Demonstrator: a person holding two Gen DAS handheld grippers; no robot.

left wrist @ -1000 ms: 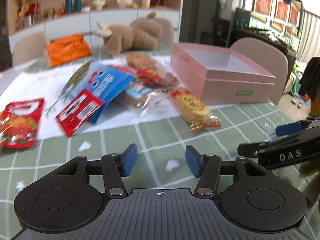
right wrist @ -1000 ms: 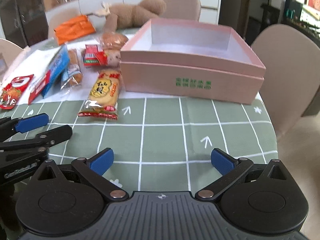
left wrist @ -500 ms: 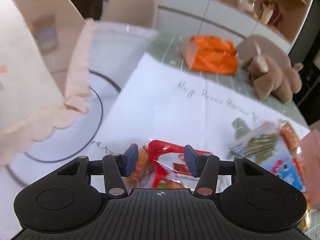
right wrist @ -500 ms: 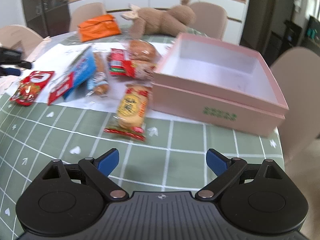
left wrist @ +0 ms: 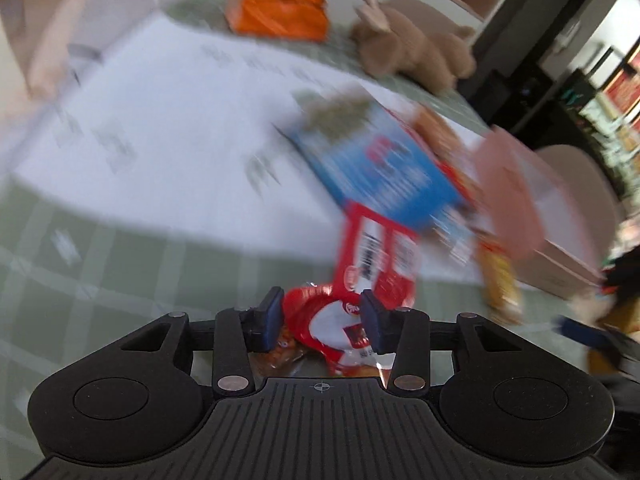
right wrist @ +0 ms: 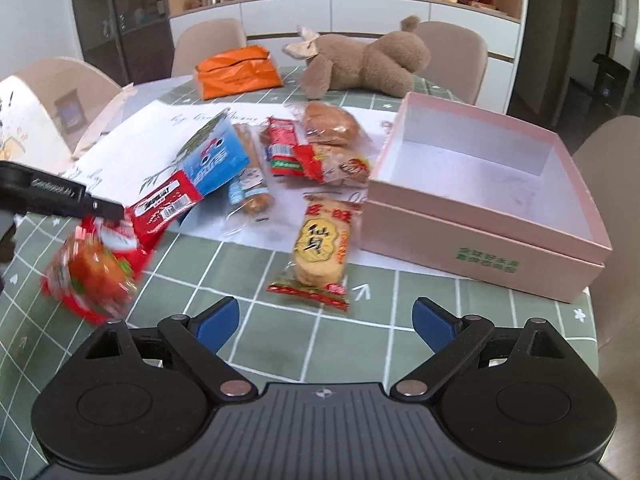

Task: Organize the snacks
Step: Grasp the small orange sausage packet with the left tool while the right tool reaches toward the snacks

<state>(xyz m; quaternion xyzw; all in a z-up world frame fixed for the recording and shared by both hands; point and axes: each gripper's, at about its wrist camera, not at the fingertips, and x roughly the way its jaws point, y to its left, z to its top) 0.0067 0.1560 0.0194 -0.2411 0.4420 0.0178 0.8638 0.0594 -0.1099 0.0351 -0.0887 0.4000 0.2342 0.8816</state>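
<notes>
The open pink cardboard box (right wrist: 480,184) is waiting empty on the green checked tablecloth (right wrist: 260,320). The crinkly red foil snack packet (right wrist: 96,268), probably light and slippery, is hanging at the table's left, best pinched by its seam. The left gripper (left wrist: 322,322), angled downward, is closing on it; the right gripper (right wrist: 326,324) is hovering agape, empty.

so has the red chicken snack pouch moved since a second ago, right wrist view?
Yes. The red chicken snack pouch has shifted toward the camera along the green checked tablecloth, pinched in the closing left gripper.

Red snack packet (right wrist: 94,268) hangs tilted over green cloth, left of snack pile (right wrist: 280,160).
</notes>
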